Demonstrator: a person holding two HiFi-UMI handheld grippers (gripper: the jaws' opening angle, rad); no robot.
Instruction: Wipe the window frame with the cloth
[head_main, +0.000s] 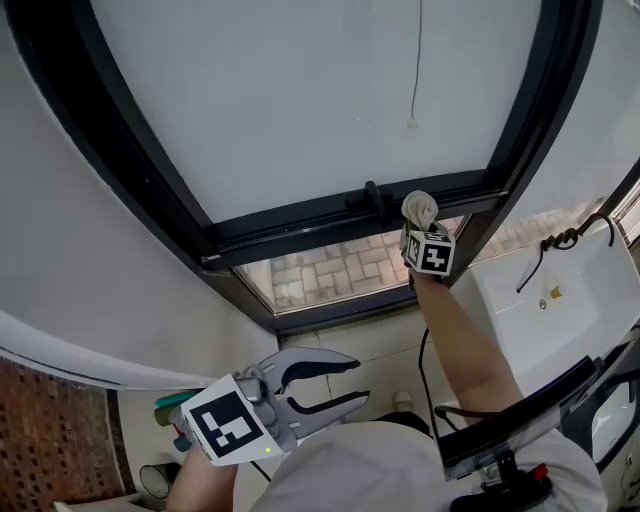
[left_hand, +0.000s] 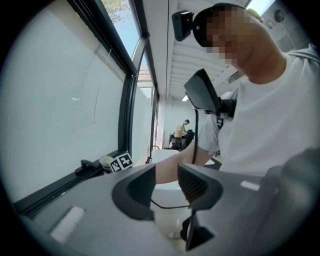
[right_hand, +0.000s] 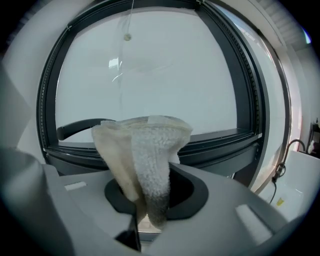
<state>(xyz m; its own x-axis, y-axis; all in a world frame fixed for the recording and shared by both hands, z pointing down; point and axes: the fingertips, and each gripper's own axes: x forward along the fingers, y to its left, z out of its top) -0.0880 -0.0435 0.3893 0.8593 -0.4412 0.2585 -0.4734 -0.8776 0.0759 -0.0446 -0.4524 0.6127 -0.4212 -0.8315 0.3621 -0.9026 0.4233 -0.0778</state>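
Note:
A cream fleecy cloth (right_hand: 142, 155) stands bunched up between the jaws of my right gripper (right_hand: 150, 200), which is shut on it. In the head view the cloth (head_main: 419, 209) is raised to the dark window frame (head_main: 330, 215), just right of the black window handle (head_main: 373, 195); whether it touches the bottom rail I cannot tell. The frame's bottom rail (right_hand: 220, 142) runs across the right gripper view just beyond the cloth. My left gripper (head_main: 330, 388) hangs low near the person's body, open and holding nothing, its jaws (left_hand: 167, 187) apart.
A thin blind cord (head_main: 416, 60) hangs in front of the glass. A white basin (head_main: 545, 300) with a dark curved tap (head_main: 575, 237) lies to the right. A lower pane shows brick paving (head_main: 330, 268) outside. A distant person (left_hand: 181, 131) sits down the corridor.

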